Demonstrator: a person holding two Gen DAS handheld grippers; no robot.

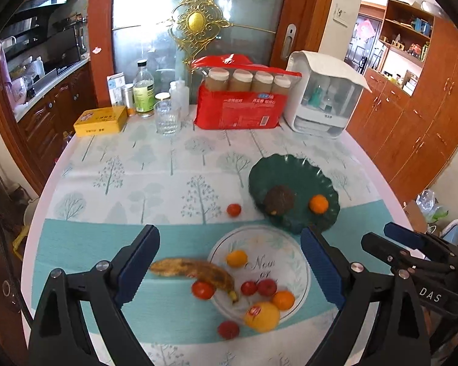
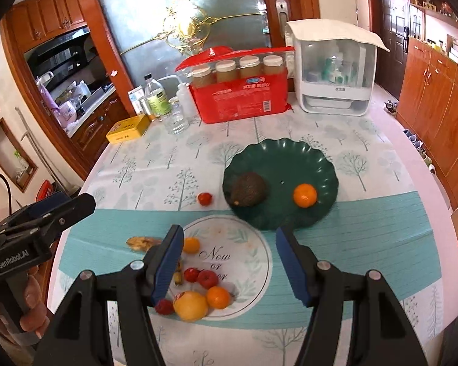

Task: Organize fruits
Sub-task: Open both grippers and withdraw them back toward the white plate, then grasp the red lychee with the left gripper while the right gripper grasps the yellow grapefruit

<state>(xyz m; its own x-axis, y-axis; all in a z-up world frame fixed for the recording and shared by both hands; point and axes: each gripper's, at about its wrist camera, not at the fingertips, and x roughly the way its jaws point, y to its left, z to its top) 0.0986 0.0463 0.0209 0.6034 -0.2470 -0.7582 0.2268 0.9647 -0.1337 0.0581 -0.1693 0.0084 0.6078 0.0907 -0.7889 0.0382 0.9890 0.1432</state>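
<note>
I see a big table (image 2: 381,244) with a tree cloth. The green plate (image 2: 290,158) holds a dark avocado (image 2: 248,189) and an orange (image 2: 304,195). The clear plate (image 2: 247,274) holds small fruits, with the banana (image 1: 195,270) leaning on its edge. My left gripper (image 1: 229,270) and right gripper (image 2: 226,262) hang wide apart, holding nothing.

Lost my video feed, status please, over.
Both grippers open, jaws empty. Avocado and orange on green plate; banana, rest by white plate. Path unobstructed.
</note>
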